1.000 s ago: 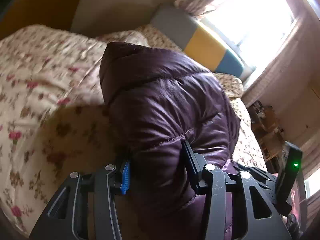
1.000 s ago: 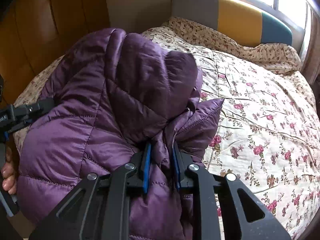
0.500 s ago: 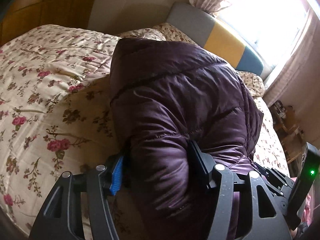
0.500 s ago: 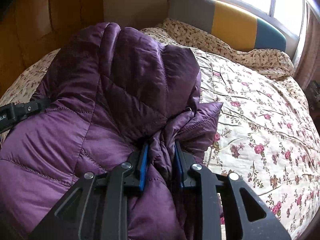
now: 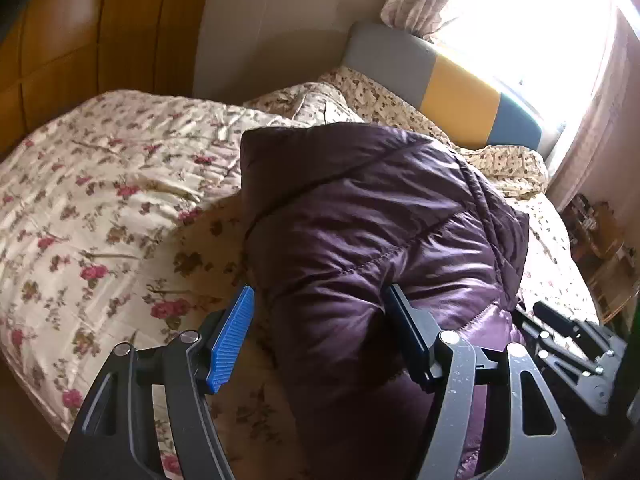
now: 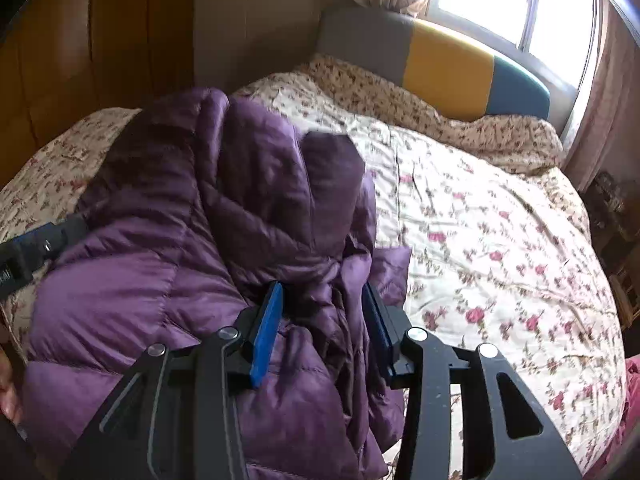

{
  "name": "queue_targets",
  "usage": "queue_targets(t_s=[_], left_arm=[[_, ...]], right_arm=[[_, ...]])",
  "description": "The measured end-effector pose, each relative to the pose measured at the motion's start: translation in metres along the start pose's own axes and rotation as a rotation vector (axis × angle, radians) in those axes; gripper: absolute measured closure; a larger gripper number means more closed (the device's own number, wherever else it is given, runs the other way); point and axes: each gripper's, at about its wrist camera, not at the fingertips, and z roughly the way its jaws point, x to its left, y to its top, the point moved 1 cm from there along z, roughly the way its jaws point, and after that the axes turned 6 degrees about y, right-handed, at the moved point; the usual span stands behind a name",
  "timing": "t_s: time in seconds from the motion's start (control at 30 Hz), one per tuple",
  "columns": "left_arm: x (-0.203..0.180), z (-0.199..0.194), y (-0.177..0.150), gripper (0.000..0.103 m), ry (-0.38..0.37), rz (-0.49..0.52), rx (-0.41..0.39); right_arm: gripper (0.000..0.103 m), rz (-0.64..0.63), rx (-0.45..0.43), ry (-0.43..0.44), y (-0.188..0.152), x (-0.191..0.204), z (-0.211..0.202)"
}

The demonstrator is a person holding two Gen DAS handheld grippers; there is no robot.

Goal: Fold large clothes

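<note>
A purple quilted puffer jacket lies bunched on the floral bed cover. My left gripper is open; the left blue pad stands clear of the fabric while the jacket's left edge still bulges between the jaws. In the right wrist view the jacket fills the left half. My right gripper is open, its jaws wide apart around the jacket's bunched right edge. The right gripper also shows at the right of the left wrist view, and the left gripper at the left of the right wrist view.
The bed cover spreads to the right of the jacket. A grey, yellow and blue headboard and a bright window stand behind. Brown padded wall panels lie on the left. Wooden furniture stands at the far right.
Both grippers have opened and let go of the jacket edges. The jacket has come down and settled on the bed.
</note>
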Motion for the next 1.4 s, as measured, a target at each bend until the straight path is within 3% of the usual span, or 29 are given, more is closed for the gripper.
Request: queue_targets(t_s=[0.37, 0.73, 1.0, 1.4], left_arm=[[-0.003, -0.007, 0.008, 0.036, -0.006, 0.017, -0.034], [-0.011, 0.003, 0.029, 0.036, -0.020, 0.046, -0.048], [-0.021, 0.023, 0.044, 0.036, -0.031, 0.069, -0.032], [-0.024, 0.052, 0.039, 0.035, -0.043, 0.099, 0.008]], right_arm=[[0.064, -0.012, -0.048, -0.013, 0.037, 0.014, -0.006], [0.064, -0.020, -0.035, -0.067, 0.067, 0.021, 0.022], [0.064, -0.026, 0.017, -0.093, 0.060, 0.018, 0.049], [0.064, -0.046, 0.058, -0.080, 0.047, 0.018, 0.078]])
